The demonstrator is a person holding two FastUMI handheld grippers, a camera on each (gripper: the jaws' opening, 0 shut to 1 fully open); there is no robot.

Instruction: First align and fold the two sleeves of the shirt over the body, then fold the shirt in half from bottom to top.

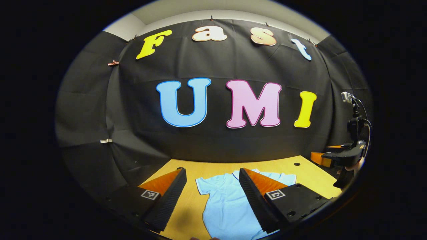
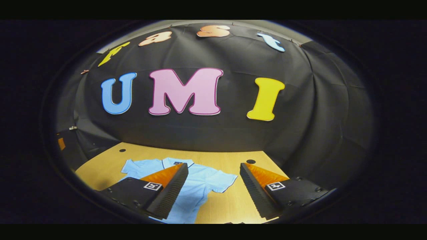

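The left tongs [image 1: 211, 196] were held wide apart, nothing between the two fingers, raised above the tabletop [image 1: 186, 203]; in the left gripper view the shirt [image 1: 227, 203] was seen through the gap between them, its left sleeve [image 1: 205, 185] spread flat just inside the left finger, while the right finger covered part of the body and the other sleeve. The right tongs [image 2: 213, 191] were likewise spread and clasping nothing, kept above the tabletop [image 2: 230, 203]; in the right gripper view the left finger overlapped the middle of the shirt [image 2: 196, 190], and the right finger was set over bare wood beside it. The shirt, pale blue with short sleeves, was laid flat and unfolded on the wooden tabletop, collar [image 2: 176, 162] turned toward the back wall, hem toward the tongs; both sleeves [image 2: 224, 181] were seen stretched out to the sides, not yet brought over the body. At the right edge of the left gripper view the other tongs [image 1: 328, 156] were seen farther off, well apart from the shirt, held by a hand [image 1: 355, 166] that was partly cut off at the rim; whether those fingers were spread could not be told from that angle. A small camera [image 1: 347, 96] was carried on top of that device, with a cable hung beside it. Small dark holes [image 2: 251, 161] were noted in the tabletop near its far edge; black cloth was hung behind as the wall.
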